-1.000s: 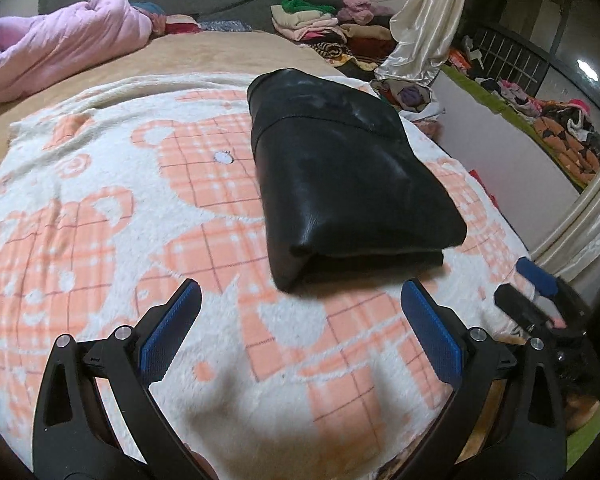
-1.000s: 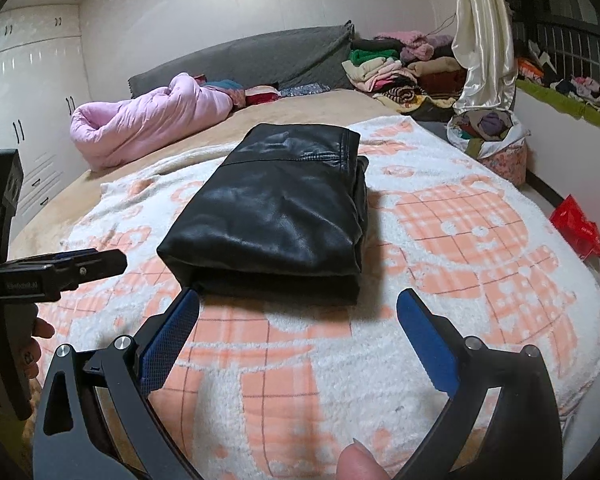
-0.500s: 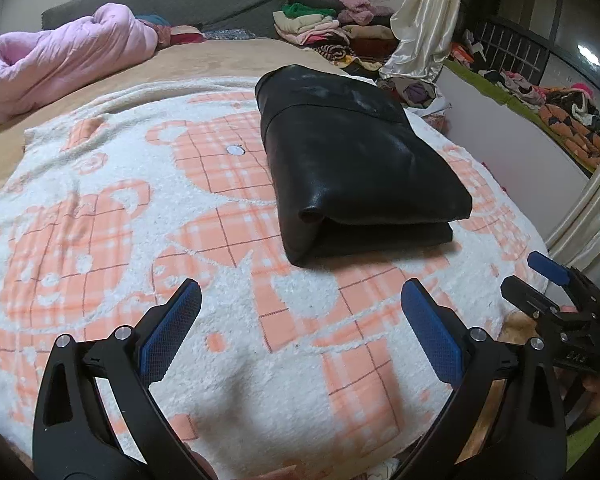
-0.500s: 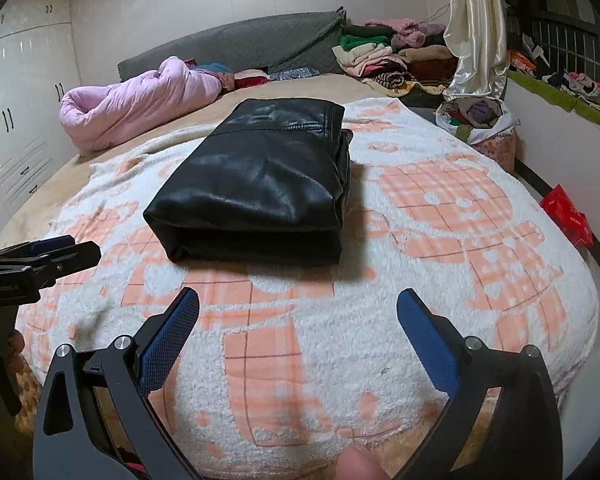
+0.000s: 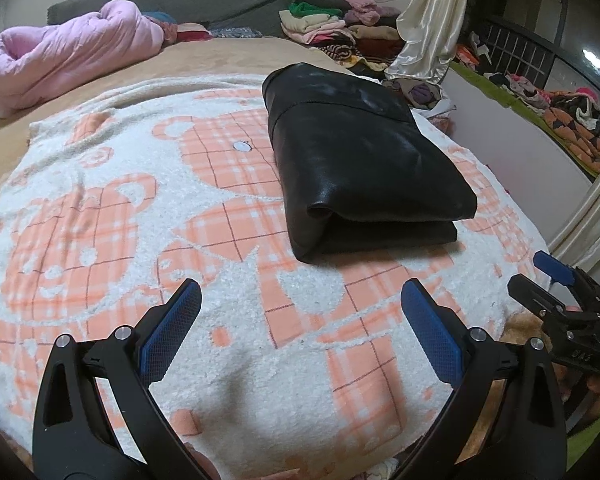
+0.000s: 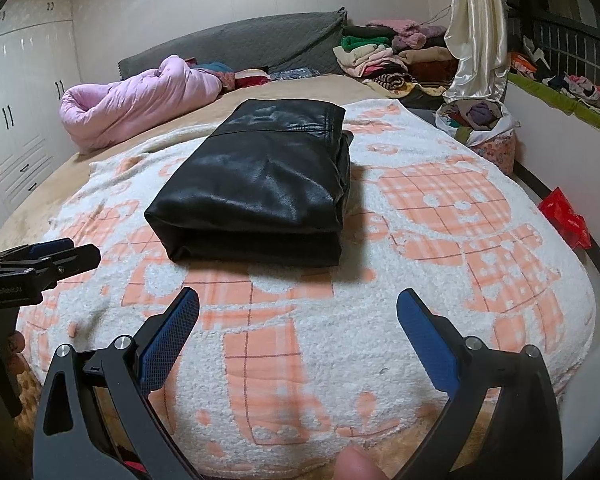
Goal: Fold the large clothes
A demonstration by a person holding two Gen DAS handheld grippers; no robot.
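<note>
Black leather garment (image 5: 364, 160) folded into a flat rectangle on the orange-and-white bear blanket (image 5: 100, 220), left gripper (image 5: 300, 320) wide open and empty, right gripper (image 6: 298, 320) likewise, red bag (image 6: 566, 218) on floor in right view only, small round disc (image 5: 242, 146) on blanket in left view only.

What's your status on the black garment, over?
Left gripper and right gripper open, empty, short of the black garment. Garment folded flat on the bear blanket. Nothing in the way.
</note>
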